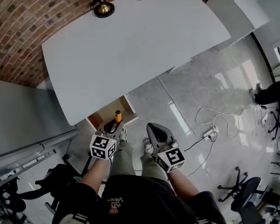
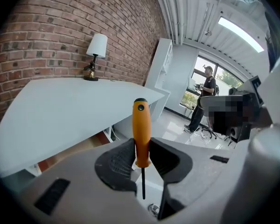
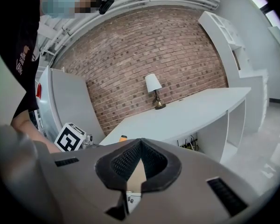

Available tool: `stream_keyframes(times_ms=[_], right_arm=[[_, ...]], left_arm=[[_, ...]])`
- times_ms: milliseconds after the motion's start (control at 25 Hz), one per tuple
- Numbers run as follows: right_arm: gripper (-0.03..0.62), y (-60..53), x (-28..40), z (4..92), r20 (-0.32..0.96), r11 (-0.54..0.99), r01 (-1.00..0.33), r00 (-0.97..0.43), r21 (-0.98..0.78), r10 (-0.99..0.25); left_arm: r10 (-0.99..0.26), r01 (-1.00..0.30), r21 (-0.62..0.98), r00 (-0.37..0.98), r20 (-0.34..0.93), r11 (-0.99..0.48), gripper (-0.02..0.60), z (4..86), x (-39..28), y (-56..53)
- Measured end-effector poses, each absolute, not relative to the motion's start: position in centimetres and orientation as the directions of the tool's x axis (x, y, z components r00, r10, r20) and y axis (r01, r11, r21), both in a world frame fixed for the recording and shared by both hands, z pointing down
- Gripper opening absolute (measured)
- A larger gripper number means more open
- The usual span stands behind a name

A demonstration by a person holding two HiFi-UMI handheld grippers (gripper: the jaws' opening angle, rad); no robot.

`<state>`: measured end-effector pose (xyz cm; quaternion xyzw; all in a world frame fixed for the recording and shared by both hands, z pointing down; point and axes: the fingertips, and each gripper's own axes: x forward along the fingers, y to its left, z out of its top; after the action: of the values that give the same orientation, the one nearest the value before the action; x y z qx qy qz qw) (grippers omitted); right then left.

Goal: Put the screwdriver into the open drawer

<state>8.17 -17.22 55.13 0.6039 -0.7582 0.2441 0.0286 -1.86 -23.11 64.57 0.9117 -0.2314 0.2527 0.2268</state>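
Observation:
The screwdriver has an orange handle and a thin dark shaft. My left gripper is shut on its handle, just in front of the open wooden drawer under the white desk. In the left gripper view the screwdriver stands upright between the pads, handle up and shaft pointing down, with my left gripper shut around it. My right gripper hangs beside it over the floor. In its own view the right gripper is shut with nothing in it.
A lamp stands at the desk's far edge against the brick wall. A grey cabinet is at the left. White cables and a power strip lie on the floor, with office chairs at the lower right. A person stands far off.

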Motion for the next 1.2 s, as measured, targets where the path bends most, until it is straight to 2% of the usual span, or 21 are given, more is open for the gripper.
stream_keyframes(times_ms=[280, 720, 1200], right_arm=[[-0.005, -18.1, 8.1, 58.0, 0.347, 0.107, -0.928, -0.238, -0.357, -0.907], [-0.005, -17.2, 8.2, 62.2, 0.382, 0.019, -0.922, -0.179, -0.386, -0.907], [-0.005, -15.3, 9.0, 66.1, 0.417, -0.073, -0.905, -0.120, -0.418, -0.901]], left_arm=[[-0.232, -0.510, 0.310, 0.745, 0.625, -0.803, 0.099, 70.1, -0.7, -24.7], [-0.179, -0.521, 0.315, 0.694, 0.697, -0.793, 0.100, 78.0, 0.1, -27.0], [-0.079, -0.564, 0.311, 0.561, 0.824, -0.765, 0.100, 86.2, -0.4, -27.6]])
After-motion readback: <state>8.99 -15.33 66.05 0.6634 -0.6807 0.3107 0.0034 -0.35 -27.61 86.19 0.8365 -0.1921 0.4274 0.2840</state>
